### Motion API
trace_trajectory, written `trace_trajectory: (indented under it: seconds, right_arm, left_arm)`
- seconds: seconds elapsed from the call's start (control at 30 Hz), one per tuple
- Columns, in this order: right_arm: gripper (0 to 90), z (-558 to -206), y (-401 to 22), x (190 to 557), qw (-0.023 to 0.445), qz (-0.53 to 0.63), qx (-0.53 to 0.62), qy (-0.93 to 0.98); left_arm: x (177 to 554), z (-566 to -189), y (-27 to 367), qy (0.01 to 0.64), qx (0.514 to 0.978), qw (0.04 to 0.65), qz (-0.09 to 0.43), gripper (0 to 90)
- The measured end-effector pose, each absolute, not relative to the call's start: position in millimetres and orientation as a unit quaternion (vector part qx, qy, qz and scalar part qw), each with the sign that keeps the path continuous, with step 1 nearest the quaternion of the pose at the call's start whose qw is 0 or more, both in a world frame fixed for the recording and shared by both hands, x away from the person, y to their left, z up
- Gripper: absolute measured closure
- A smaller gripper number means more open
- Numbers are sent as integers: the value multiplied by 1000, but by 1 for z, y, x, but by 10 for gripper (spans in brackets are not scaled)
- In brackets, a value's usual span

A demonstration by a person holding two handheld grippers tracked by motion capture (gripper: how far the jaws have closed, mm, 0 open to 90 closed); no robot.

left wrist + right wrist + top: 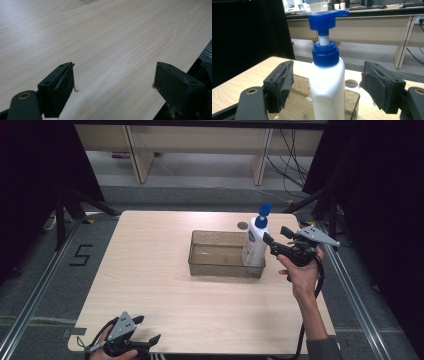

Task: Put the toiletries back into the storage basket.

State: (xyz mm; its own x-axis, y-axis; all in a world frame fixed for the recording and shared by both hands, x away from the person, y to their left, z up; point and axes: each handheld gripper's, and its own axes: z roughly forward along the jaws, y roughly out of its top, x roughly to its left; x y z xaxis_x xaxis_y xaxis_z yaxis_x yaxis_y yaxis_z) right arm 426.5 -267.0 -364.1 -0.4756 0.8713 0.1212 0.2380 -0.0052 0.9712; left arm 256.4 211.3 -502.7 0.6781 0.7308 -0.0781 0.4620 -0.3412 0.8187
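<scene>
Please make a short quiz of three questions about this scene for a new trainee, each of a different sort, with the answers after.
1. True or false: the right gripper is shut on the pump bottle.
2. Multiple choice: where does the pump bottle stand? A) on the bare table top; B) in the right end of the clear tray; C) on the floor.
3. Fill in: the bottle's pump head is coloured ____.

Key
1. False: its jaws stand open on either side of the bottle, with gaps.
2. B.
3. Blue.
</scene>
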Motion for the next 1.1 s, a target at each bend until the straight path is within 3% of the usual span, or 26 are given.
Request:
trace_trajectory:
  seconds: [1.1]
  right_arm:
    - [233,-388,-265,400,242,539,440,676]
  left_arm:
    - [258,-502,214,364,814,423,162,160]
